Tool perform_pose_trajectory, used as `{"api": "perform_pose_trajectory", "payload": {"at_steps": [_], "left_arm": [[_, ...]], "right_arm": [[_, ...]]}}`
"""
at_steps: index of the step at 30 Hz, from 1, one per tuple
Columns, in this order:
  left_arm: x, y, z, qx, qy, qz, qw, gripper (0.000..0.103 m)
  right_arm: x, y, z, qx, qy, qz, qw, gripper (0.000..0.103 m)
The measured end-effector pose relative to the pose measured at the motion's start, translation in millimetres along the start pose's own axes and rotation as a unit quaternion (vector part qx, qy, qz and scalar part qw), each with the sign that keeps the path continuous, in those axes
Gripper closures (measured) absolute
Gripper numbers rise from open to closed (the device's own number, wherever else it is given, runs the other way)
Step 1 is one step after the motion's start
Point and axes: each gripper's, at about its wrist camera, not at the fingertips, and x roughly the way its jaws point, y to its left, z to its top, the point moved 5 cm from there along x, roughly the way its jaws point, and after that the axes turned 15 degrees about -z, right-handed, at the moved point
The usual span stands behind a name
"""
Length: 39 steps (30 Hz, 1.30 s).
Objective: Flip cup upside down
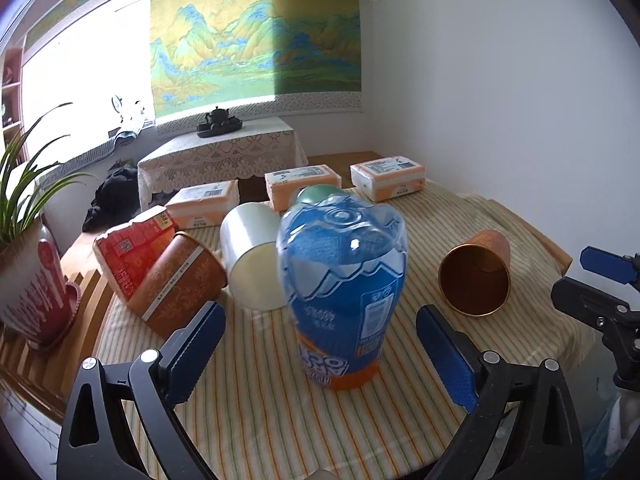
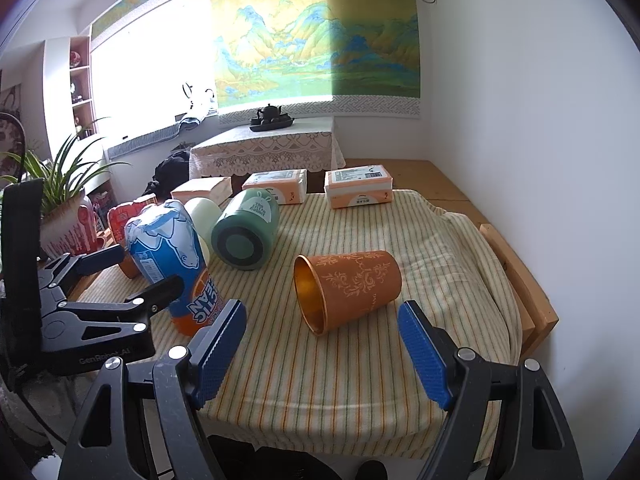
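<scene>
A blue-and-orange plastic cup stands on the striped cloth with its moulded base up. My left gripper is open, one finger on each side of the cup's lower part, neither touching it. In the right wrist view the same cup stands at the left, with the left gripper around it. An orange patterned cup lies on its side, its gold mouth facing left and toward me. My right gripper is open just in front of it, empty.
A green cup, a white cup and a brown patterned cup lie tipped behind the blue cup. A red packet and a potted plant sit at the left. Tissue packs line the back. A white wall is close on the right.
</scene>
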Motion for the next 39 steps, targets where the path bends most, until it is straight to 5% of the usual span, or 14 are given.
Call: {"api": "perform_pose_trajectory", "payload": {"at_steps": [11, 26, 39], "left_arm": [[-54, 50, -30, -0.088, -0.015, 0.022, 0.9958, 0.003], [-131, 62, -41, -0.103, -0.083, 0.071, 0.9886, 0.003], [-152, 45, -35, -0.088, -0.109, 0.087, 0.9862, 0.001]], "right_arm": [[-3, 22, -12, -0.003, 0.012, 0.005, 1.000, 0.028], [-28, 47, -8, 0.012, -0.053, -0.027, 0.998, 0.025], [-51, 42, -2, 0.029, -0.110, -0.053, 0.992, 0.013]]}}
